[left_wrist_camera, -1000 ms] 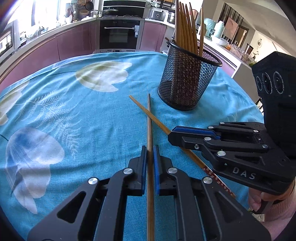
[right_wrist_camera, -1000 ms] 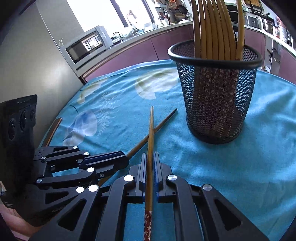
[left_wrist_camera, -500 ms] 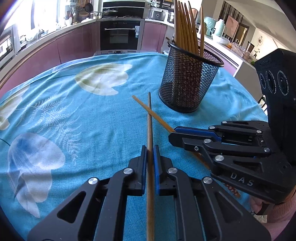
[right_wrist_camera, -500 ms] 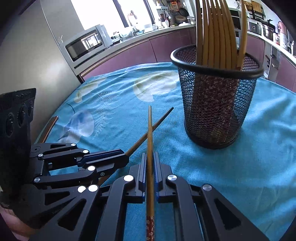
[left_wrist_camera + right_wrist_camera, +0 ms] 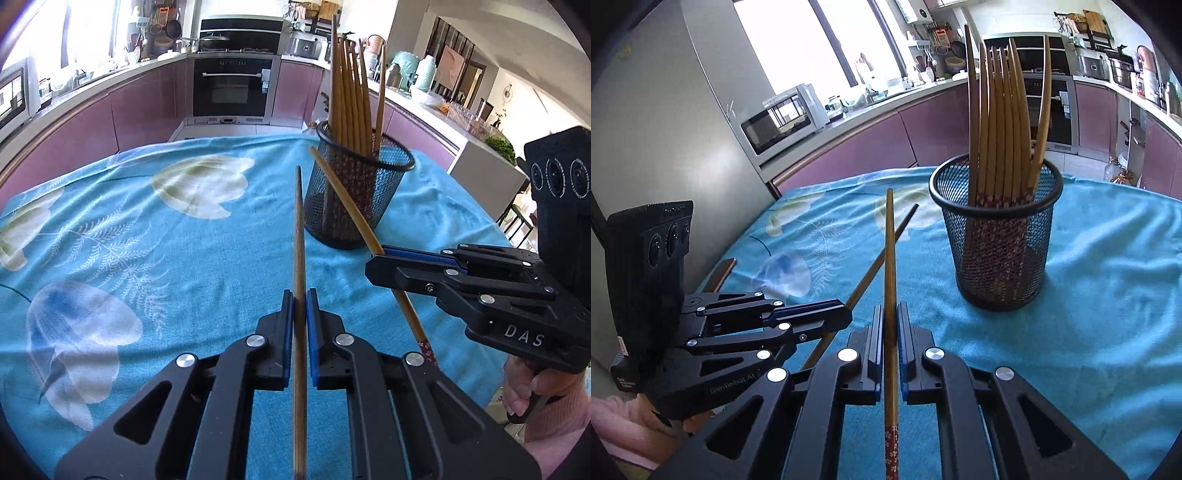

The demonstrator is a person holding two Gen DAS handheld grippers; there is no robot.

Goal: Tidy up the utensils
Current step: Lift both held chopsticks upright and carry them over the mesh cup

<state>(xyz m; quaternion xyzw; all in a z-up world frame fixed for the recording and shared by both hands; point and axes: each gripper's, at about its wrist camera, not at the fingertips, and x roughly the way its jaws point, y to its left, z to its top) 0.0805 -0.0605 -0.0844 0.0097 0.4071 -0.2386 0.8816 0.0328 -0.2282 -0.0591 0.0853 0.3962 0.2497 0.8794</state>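
Two grippers: each clamped on one chopstick, both raised above the table.
Tablecloth (image 5: 110,236): turquoise, printed with pale tulips and fern fronds, covering the whole table.
Left gripper (image 5: 300,306): black, blue pads, jaws narrowed onto a thin stick; seen low at the left in the right wrist view.
Left chopstick (image 5: 299,236): plain brown wood, pinched between the left pads, pointing ahead over the cloth, tip ending just left of the mesh cup.
Crossing: in the right wrist view, left chopstick passing behind the right one, tips near each other; touching or not, cannot tell.
Right gripper (image 5: 891,321): same black build, jaws narrowed onto a stick; seen at the right in the left wrist view, lettered "DAS" on its side.
Right chopstick (image 5: 891,280): brown wood with a red flowered end behind the pads, tip slanting in front of the mesh cup in the left wrist view.
Mesh cup (image 5: 354,199): black wire holder, upright on the cloth, right of centre, ahead of both grippers.
Chopsticks in cup (image 5: 1001,122): a bundle of matching brown sticks, standing tips up, red flowered ends down inside.
Hand (image 5: 524,391): pink sleeve, fingers round the right gripper's handle at the far right.
Background: purple kitchen cabinets, built-in oven, microwave by the window.
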